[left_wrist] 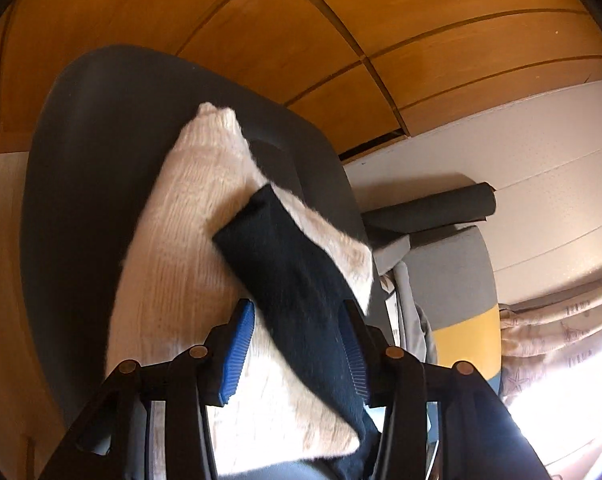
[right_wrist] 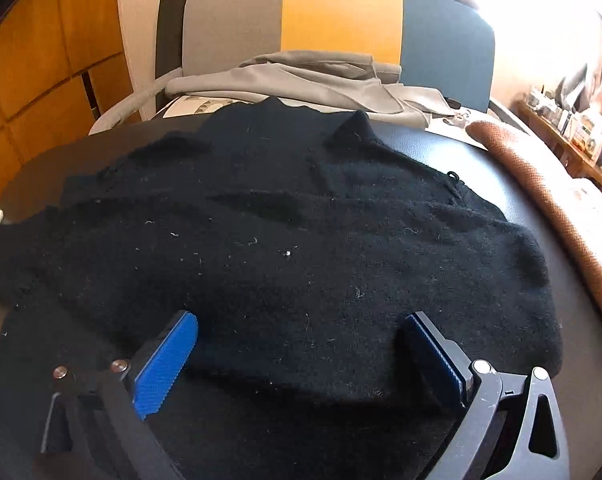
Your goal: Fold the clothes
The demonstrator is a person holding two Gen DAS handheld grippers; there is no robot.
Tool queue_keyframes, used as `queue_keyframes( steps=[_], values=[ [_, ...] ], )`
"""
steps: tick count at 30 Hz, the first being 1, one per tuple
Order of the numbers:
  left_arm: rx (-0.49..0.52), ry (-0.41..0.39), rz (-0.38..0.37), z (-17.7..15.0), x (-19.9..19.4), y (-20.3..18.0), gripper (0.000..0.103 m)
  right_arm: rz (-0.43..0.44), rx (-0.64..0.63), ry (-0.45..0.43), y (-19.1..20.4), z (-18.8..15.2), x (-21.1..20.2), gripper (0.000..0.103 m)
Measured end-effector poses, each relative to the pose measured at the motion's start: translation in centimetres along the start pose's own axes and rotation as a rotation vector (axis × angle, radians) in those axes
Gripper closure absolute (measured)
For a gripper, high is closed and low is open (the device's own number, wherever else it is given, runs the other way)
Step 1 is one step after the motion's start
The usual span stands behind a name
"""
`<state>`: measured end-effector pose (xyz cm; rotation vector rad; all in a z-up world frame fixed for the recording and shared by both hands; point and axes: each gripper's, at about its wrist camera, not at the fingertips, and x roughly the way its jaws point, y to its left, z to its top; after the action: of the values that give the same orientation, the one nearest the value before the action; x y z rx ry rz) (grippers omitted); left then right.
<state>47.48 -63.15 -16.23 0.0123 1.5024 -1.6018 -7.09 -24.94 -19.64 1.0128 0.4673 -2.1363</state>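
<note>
A black knit sweater (right_wrist: pixel 301 232) lies spread flat on a dark round table (right_wrist: pixel 481 148). My right gripper (right_wrist: pixel 300 318) hovers open over the sweater's near hem, its blue pads wide apart with nothing between them. In the left wrist view a black sleeve (left_wrist: pixel 289 280) runs between the fingers of my left gripper (left_wrist: pixel 296 308). It lies over a folded cream knit garment (left_wrist: pixel 181 240) on the dark table (left_wrist: pixel 81 160). The sleeve rests against the right pad, and cream fabric shows in the gap beside the left pad (left_wrist: pixel 237 352). The jaws stand apart.
A chair with a grey, yellow and blue back (right_wrist: pixel 341 12) stands behind the table, with a grey garment (right_wrist: pixel 301 76) draped on its seat. A rust-brown textile (right_wrist: pixel 541 184) lies along the right. A dark rolled mat (left_wrist: pixel 433 208) leans by wooden cabinets (left_wrist: pixel 301 20).
</note>
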Motion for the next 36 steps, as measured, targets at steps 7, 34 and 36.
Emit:
queue_keyframes(
  steps=[7, 34, 36],
  values=[
    [-0.070, -0.014, 0.034, 0.5, 0.2, 0.7, 0.059, 0.008, 0.002, -0.003, -0.1, 0.0, 0.0, 0.000],
    [0.613, 0.399, -0.251, -25.0, 9.1, -21.8, 0.100, 0.028, 0.011, -0.013, -0.3, -0.1, 0.0, 0.000],
    [0.651, 0.457, -0.240, -28.4, 10.6, -22.3, 0.100, 0.030, 0.011, -0.014, -0.4, -0.2, 0.0, 0.000]
  ],
)
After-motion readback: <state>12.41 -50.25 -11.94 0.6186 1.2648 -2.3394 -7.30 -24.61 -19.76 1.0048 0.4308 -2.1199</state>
